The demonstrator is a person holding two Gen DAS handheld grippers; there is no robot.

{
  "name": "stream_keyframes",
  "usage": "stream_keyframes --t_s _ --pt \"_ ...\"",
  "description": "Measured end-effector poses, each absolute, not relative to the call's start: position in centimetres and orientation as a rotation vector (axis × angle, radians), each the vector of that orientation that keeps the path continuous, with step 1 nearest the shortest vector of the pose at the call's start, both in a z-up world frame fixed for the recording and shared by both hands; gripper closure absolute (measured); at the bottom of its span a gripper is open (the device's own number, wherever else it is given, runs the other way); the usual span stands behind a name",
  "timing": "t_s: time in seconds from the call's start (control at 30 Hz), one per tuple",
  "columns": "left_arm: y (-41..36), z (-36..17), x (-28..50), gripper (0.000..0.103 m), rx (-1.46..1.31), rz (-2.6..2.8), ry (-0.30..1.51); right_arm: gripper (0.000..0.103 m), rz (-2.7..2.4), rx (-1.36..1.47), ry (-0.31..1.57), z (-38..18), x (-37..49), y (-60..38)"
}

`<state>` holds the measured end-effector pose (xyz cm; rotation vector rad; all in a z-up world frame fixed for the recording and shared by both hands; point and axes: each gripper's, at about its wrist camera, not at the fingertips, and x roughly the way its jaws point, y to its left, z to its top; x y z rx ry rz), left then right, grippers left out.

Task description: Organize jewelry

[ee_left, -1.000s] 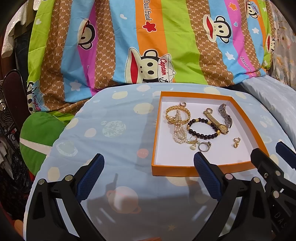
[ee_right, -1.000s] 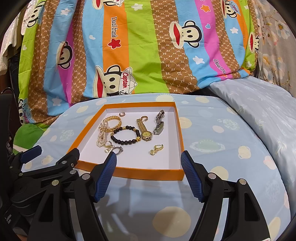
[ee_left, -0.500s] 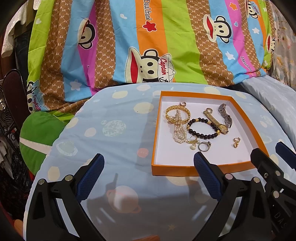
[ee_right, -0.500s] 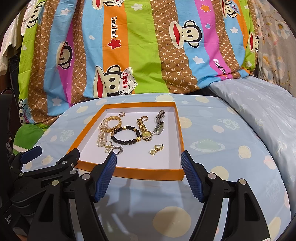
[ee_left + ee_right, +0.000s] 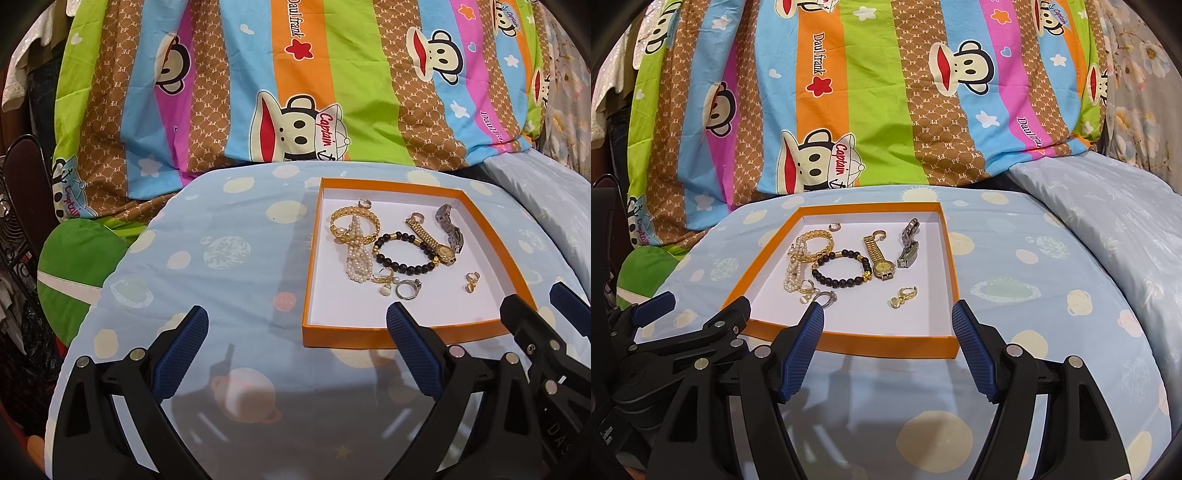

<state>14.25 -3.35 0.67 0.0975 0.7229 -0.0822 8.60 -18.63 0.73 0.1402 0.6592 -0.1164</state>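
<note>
An orange-rimmed white tray (image 5: 413, 334) (image 5: 849, 341) lies on the light blue cloth. In it lie a gold bangle (image 5: 354, 216) (image 5: 816, 236), a pearl strand (image 5: 356, 258) (image 5: 793, 267), a black bead bracelet (image 5: 404, 267) (image 5: 842, 282), a gold watch (image 5: 432, 240) (image 5: 881, 262), a silver watch (image 5: 448, 229) (image 5: 910, 245), a silver ring (image 5: 406, 288) (image 5: 827, 297) and small gold earrings (image 5: 472, 281) (image 5: 903, 297). My left gripper (image 5: 295, 325) is open and empty, left of the tray's near edge. My right gripper (image 5: 888, 319) is open and empty at the tray's near edge.
A striped cartoon-monkey blanket (image 5: 295, 92) (image 5: 871, 92) rises behind the table. A pale blue quilt (image 5: 1108, 221) lies at the right. A green cushion (image 5: 74, 266) and dark clutter sit at the left. The right gripper's body (image 5: 535, 332) shows in the left view.
</note>
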Motion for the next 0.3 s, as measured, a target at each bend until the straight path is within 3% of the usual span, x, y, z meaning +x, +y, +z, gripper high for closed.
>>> stream_keyframes --t_s 0.3 --pt "-3.38 0.55 14.36 0.009 0.105 -0.094 0.732 0.032 -0.125 0.142 0.655 0.80 8.53 -18.57"
